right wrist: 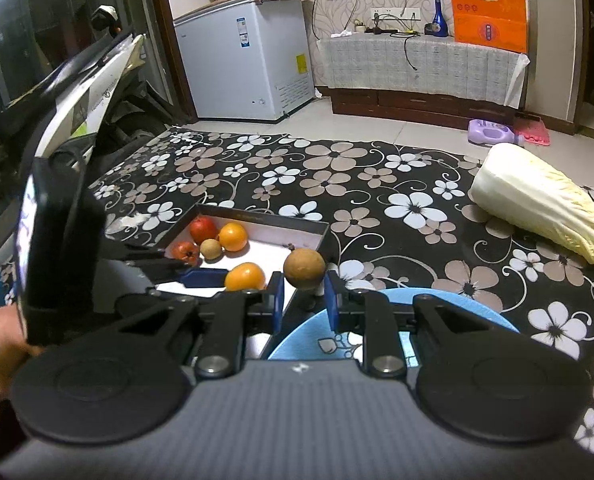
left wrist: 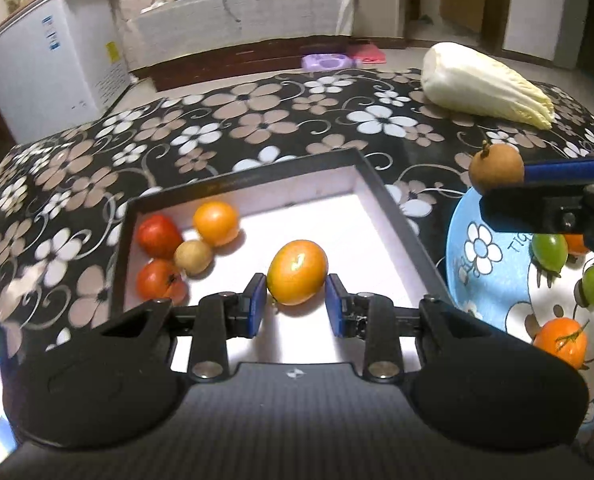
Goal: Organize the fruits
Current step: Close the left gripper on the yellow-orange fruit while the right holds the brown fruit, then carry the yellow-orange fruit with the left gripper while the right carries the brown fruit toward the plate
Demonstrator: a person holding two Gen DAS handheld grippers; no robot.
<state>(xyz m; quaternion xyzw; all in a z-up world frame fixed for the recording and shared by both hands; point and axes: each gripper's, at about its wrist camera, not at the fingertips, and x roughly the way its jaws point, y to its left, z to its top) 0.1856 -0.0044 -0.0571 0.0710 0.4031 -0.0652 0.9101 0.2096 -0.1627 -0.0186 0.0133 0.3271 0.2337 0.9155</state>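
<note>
A shallow black-rimmed box [left wrist: 401, 216] with a white floor holds two red fruits [left wrist: 159, 236], an orange [left wrist: 216, 223] and a small tan fruit [left wrist: 193, 257] in its far left corner. My left gripper [left wrist: 296, 304] is open around an orange-yellow fruit [left wrist: 297, 272] that rests on the box floor. My right gripper [right wrist: 304, 300] is shut on a round brown fruit [right wrist: 304, 269], held above the blue plate [right wrist: 297, 344], near the box's right edge. In the left wrist view the brown fruit [left wrist: 496, 170] hangs over the plate [left wrist: 481, 264].
The blue plate carries green grapes [left wrist: 549, 249] and a small orange [left wrist: 561, 341]. A napa cabbage [left wrist: 485, 84] lies at the far right of the floral tablecloth [left wrist: 257, 120]. A white chest freezer [right wrist: 245, 72] and a covered cabinet stand beyond the table.
</note>
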